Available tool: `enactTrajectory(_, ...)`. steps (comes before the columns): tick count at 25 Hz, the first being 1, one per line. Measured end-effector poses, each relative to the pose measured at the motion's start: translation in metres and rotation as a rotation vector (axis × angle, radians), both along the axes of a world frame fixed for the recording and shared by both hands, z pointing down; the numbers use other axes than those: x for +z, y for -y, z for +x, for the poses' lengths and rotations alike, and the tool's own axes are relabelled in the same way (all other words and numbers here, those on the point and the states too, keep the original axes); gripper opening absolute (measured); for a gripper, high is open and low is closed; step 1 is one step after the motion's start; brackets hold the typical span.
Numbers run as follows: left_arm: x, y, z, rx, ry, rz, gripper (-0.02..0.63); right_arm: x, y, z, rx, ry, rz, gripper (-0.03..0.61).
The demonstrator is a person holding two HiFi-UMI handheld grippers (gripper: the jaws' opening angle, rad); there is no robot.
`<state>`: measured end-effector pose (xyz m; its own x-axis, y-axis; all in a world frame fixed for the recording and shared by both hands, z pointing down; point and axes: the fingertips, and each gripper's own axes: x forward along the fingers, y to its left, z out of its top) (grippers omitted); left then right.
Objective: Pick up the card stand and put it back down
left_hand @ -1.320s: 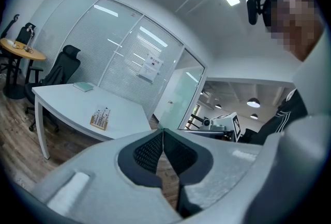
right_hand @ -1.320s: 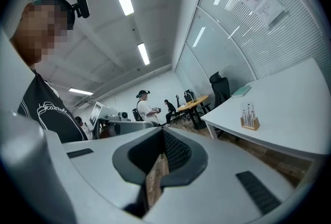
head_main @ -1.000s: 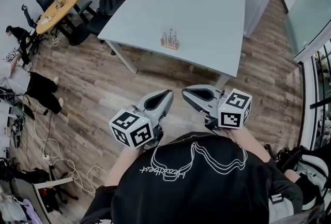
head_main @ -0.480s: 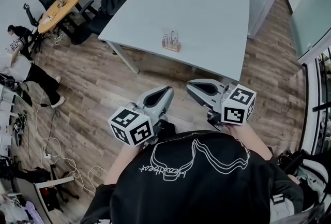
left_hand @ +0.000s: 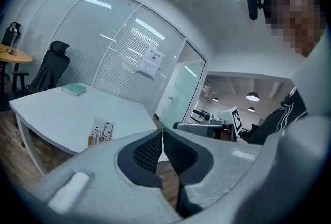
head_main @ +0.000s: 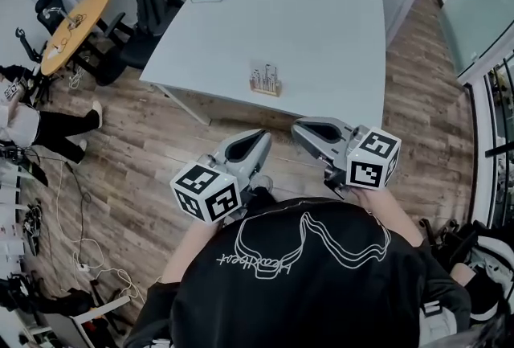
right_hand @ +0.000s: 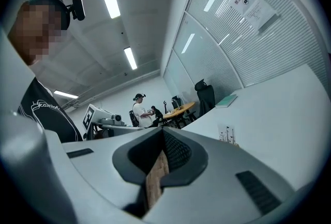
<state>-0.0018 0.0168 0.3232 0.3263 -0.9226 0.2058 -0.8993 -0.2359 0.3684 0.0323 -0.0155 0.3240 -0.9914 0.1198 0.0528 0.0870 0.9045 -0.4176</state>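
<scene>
Near the table (head_main: 321, 17) edge stands the card stand (head_main: 264, 81).

The head view looks steeply down from overhead at the left tool (head_main: 259, 137), the right tool (head_main: 299, 129) and the tabletop (head_main: 321, 25) ahead. Each tool view rides close behind its own jaws, facing that tabletop. All three views share the card stand (head_main: 264, 81).

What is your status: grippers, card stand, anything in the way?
Left gripper shut, empty. Right gripper shut, empty. Card stand upright on white table, untouched, ahead of both. No obstacle seen.
</scene>
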Motion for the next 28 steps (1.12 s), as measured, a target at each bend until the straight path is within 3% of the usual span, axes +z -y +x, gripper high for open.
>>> enactTrajectory(13,0.024,0.070,-0.110,0.154,0.015,-0.063,0.017,0.017,0.079,-0.093,0.172,-0.041,-0.050,0.008)
enactTrajectory(20,0.060,0.108,-0.159,0.213,0.005,-0.124,0.018,0.042,0.115,-0.118,0.293,-0.093,-0.090,0.009)
enactTrajectory(28,0.111,0.145,-0.194,0.254,-0.023,-0.184,0.018,0.090,0.146,-0.120,0.425,-0.162,-0.138,0.012)
